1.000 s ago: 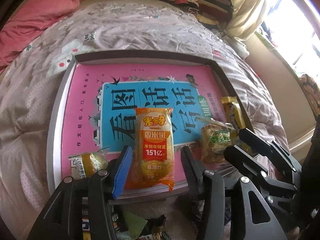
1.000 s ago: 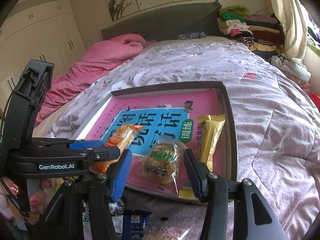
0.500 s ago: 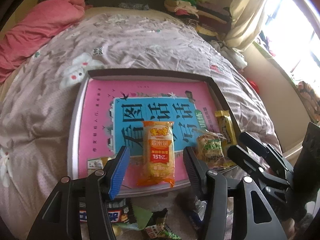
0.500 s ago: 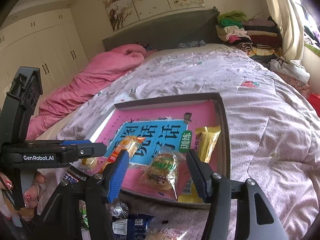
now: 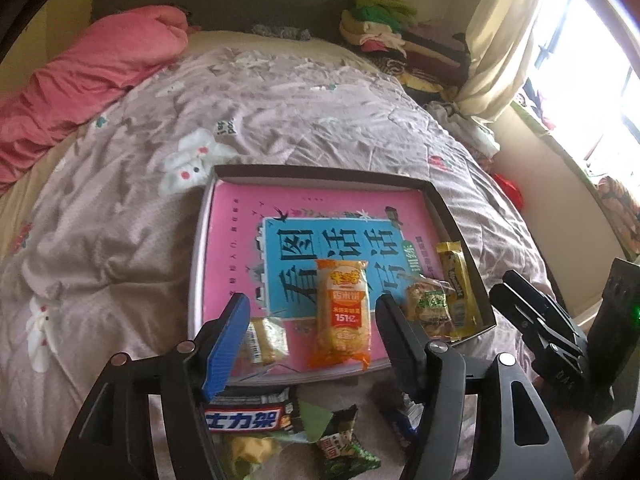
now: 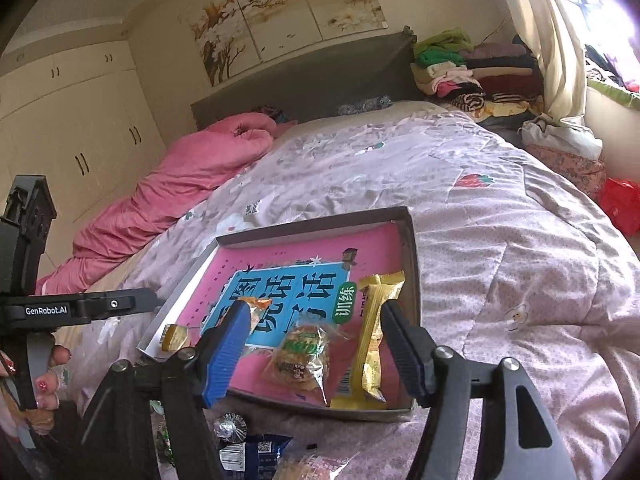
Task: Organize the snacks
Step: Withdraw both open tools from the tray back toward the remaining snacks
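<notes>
With four snacks ranked along the tray's (image 5: 460, 220) near edge, we spread both grippers' jaws, left gripper (image 5: 312, 344) and right gripper (image 6: 316, 344), empty; they have just been opening, probably to fetch loose wrappers (image 5: 248, 420) beyond that edge.

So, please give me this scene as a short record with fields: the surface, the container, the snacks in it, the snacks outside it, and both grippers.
surface: bed quilt
container: shallow box lined with a pink book
inside: orange rice cracker pack, clear cookie pack, yellow bar, small gold pack
outside: Snickers bar, green candy
left gripper: open, just opening, empty
right gripper: open, just opening, empty
</notes>
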Available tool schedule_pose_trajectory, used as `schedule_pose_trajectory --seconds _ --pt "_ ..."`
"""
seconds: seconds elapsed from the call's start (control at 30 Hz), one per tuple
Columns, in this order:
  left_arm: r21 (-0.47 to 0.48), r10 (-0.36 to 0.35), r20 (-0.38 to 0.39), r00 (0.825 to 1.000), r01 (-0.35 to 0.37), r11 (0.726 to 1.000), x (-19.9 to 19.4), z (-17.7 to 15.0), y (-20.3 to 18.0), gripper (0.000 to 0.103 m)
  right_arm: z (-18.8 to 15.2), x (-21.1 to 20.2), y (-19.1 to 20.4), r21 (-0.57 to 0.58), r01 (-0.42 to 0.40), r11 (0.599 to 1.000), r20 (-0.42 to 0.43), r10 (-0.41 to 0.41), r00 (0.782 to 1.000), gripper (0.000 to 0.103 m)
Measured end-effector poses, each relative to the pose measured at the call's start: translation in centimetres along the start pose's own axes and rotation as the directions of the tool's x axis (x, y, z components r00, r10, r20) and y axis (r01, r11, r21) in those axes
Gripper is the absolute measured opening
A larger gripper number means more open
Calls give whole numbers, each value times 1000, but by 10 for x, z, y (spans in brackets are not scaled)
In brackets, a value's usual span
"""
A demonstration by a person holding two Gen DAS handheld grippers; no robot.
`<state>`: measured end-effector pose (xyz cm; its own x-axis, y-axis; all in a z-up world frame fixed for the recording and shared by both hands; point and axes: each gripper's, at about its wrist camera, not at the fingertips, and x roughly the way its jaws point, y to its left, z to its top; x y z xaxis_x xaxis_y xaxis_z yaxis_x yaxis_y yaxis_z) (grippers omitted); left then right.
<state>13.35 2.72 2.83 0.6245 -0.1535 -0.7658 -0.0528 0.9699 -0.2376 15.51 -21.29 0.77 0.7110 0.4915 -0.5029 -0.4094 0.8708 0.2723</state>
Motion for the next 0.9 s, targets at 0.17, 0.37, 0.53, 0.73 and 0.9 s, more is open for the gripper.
schedule_pose_trajectory --seconds 0.17,0.37,0.53,0.73,0.9 --pt "-13 10 6 1000 -10 1000 -9 -2 10 68 -1 -4 3 -14 -10 1000 11 10 1000 68" --pt "-32 26 18 1000 -25 999 -18 -3 21 68 -3 -8 9 -26 -19 999 16 20 1000 69" --pt "-41 34 21 999 -33 999 -23 -5 28 68 -5 -11 13 -32 -28 999 20 28 999 69" --pt "-42 41 17 999 -40 998 -27 -10 34 68 -7 -14 19 -47 -42 998 21 43 999 70" --pt "-51 52 10 999 -51 997 -30 -15 43 68 -9 -14 24 -59 -56 997 16 57 998 70"
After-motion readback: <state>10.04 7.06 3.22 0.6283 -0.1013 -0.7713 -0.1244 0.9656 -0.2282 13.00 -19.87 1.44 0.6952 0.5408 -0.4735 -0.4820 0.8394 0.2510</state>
